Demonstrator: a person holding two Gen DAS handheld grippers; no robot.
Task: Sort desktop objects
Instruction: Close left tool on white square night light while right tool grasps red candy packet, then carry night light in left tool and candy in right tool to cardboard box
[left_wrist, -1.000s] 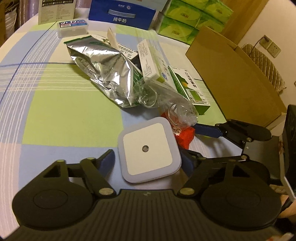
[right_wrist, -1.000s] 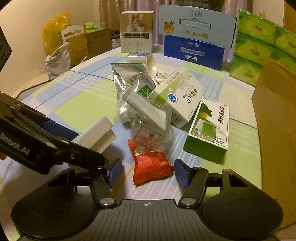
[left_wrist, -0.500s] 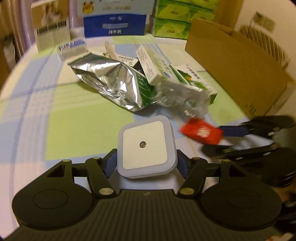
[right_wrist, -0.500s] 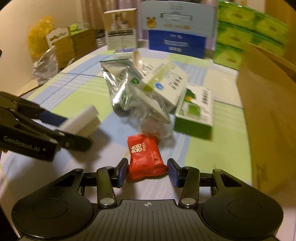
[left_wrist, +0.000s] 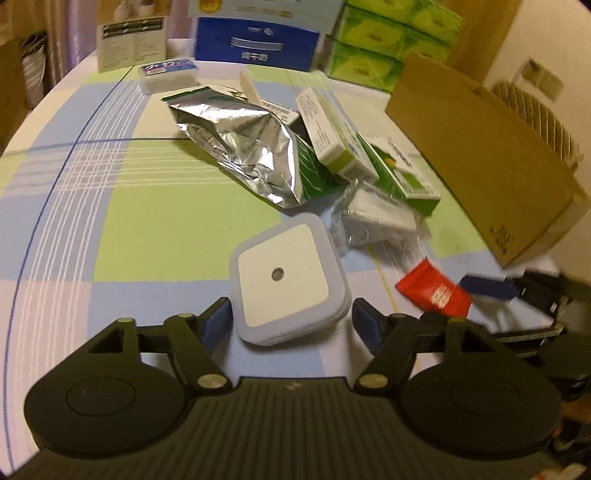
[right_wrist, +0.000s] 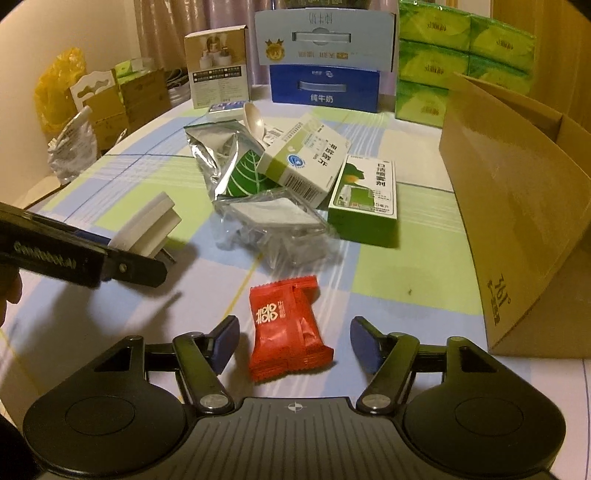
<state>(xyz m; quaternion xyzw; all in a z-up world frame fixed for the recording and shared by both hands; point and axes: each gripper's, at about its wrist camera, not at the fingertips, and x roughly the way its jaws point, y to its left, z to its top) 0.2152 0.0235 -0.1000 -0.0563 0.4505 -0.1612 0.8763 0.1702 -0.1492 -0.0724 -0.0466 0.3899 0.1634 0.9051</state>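
Two grippers each bracket one item: the left gripper (left_wrist: 291, 323), fingers wide, around the night light (left_wrist: 286, 284); the right gripper (right_wrist: 293, 345), also wide, around the red packet (right_wrist: 286, 328) lying on the table (right_wrist: 388, 280), probably for separate sorting.

The blue carton (right_wrist: 324, 90) at the back reads "纯牛奶". The red candy packet (right_wrist: 286, 332) carries a white "囍". The black arm (right_wrist: 74, 258) of the left claw shows "GenRobot.AI", somewhat blurred. The green box (right_wrist: 365, 195) reads "口洁喷雾剂".
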